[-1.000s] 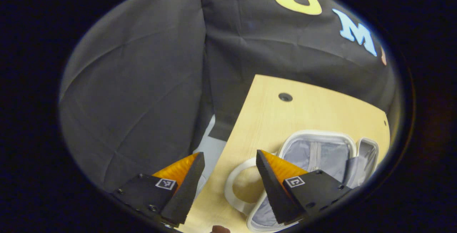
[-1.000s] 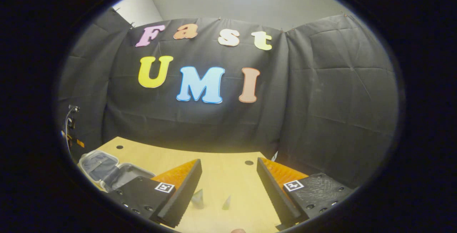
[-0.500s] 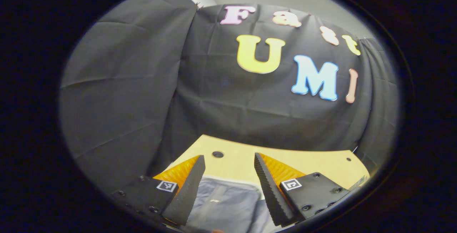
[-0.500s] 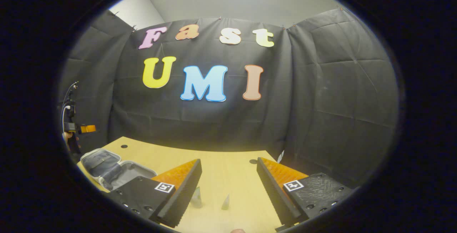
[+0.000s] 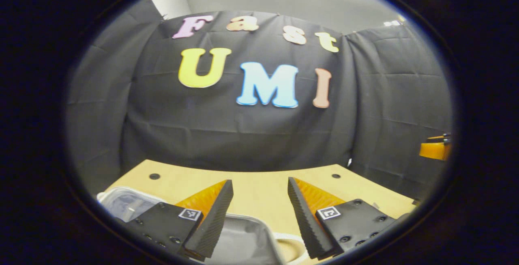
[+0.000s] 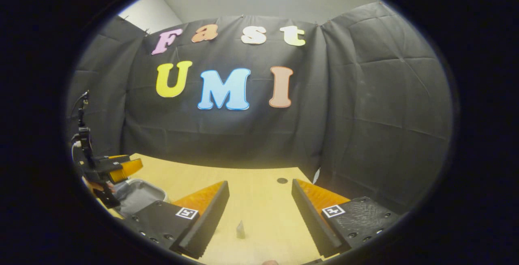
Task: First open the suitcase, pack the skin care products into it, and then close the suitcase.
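We have the suitcase (image 5: 243, 236) lying open on the counter (image 5: 259, 188), just under our left gripper (image 5: 259, 212). Both grippers' jaws stand apart, empty. Packing and closing remain: what looks like a small product (image 6: 240, 229) sits ahead of the right gripper (image 6: 259, 212).

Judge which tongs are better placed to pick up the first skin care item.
Right: a small tube stands on the table between the open right tongs. The open left tongs hover over the open suitcase.

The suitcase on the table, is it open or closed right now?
Open. In the left gripper view the suitcase shows its grey lining inside the white rim, and the right gripper view shows the same lining beside the left gripper.
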Motion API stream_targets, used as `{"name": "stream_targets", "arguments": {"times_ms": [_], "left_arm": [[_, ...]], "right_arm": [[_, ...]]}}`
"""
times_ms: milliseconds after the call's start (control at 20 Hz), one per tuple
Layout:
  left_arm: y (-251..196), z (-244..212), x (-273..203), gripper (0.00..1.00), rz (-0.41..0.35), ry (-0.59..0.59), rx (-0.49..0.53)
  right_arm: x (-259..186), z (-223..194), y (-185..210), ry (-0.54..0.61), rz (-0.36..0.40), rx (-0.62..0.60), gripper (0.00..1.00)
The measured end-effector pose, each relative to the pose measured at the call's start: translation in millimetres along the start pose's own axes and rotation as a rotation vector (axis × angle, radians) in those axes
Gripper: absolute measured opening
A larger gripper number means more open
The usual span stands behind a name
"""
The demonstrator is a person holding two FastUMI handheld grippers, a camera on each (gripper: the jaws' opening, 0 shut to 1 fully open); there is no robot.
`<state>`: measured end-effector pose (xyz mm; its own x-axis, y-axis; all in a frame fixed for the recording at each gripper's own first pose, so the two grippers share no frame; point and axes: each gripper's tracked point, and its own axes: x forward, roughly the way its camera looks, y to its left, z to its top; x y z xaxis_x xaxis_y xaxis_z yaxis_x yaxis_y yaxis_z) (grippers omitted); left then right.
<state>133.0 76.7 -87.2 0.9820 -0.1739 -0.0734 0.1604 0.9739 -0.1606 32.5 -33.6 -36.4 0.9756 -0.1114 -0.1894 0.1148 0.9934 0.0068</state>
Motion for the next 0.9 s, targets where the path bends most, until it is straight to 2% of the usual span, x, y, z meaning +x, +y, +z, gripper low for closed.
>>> {"name": "stream_targets", "arguments": {"times_ms": [200,400,600,750,850,900], "left_arm": [[-110,-42,21,0.88,-0.138,0.02,0.03],[-169,-95,34,0.89,-0.209,0.067,0.058],[-189,-179,55,0.88,-0.21,0.175,0.046],[-190,-222,61,0.87,-0.178,0.269,0.061],[-183,-232,70,0.77,-0.142,0.283,0.058],[-177,-239,73,0.63,-0.116,0.302,0.049]], "right_arm": [[9,-11,-14,0.018,0.01,-0.003,0.94],[18,-29,-20,0.061,0.042,-0.006,0.94],[27,-39,-26,0.081,0.073,-0.024,0.94],[31,-51,-27,0.103,0.096,-0.009,0.94],[32,-62,-22,0.123,0.118,-0.001,0.94],[34,-72,-16,0.144,0.134,-0.005,0.94]]}}
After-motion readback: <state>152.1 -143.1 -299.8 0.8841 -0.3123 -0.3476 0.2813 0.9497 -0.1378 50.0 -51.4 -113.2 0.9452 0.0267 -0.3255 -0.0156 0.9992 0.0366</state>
